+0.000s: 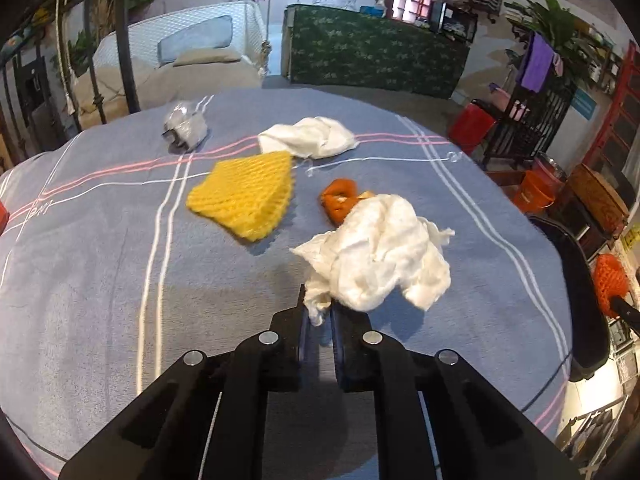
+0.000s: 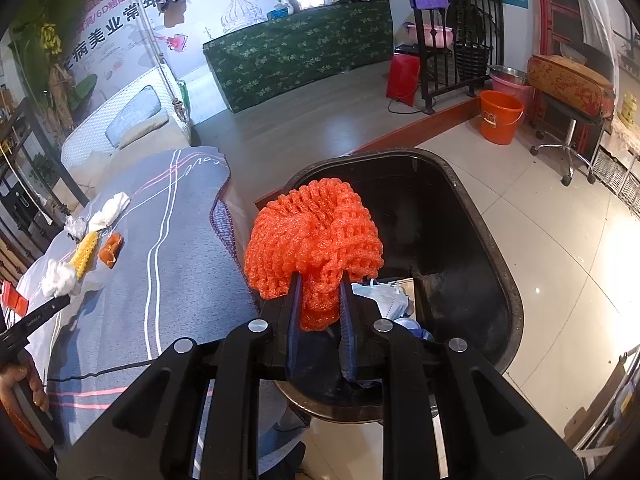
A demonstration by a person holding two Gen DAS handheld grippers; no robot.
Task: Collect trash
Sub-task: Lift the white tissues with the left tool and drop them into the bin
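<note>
Tissue [image 1: 380, 252], white and crumpled, is pinched at its near corner by the left gripper [image 1: 320, 312], whose jaws are clenched on it; the rest of the wad bulges ahead and to the right of the jaws over the blue-grey striped cloth [image 1: 100, 260] that covers the surface. Just beyond the wad, touching its far edge, lies an orange peel [image 1: 338, 200]. Ahead and to the left of the jaws sits a yellow foam fruit net [image 1: 244, 196], flat on the cloth. Farther ahead lies a second crumpled tissue [image 1: 308, 136], and left of that a scrunched clear plastic wrapper [image 1: 186, 126].

The right gripper [image 2: 320, 300] holds an orange foam fruit net [image 2: 312, 248], jaws grasping its lower neck while the puffed top spreads above the fingertips. It hangs over the black trash bin [image 2: 500, 240], which stands on the tiled floor just beside the edge of the surface. Inside the bin, under and right of the jaws, lies a pale blue face mask [image 2: 384, 296] among other scraps. Far to the left of these jaws, the other gripper's black tip meets the white tissue.
</note>
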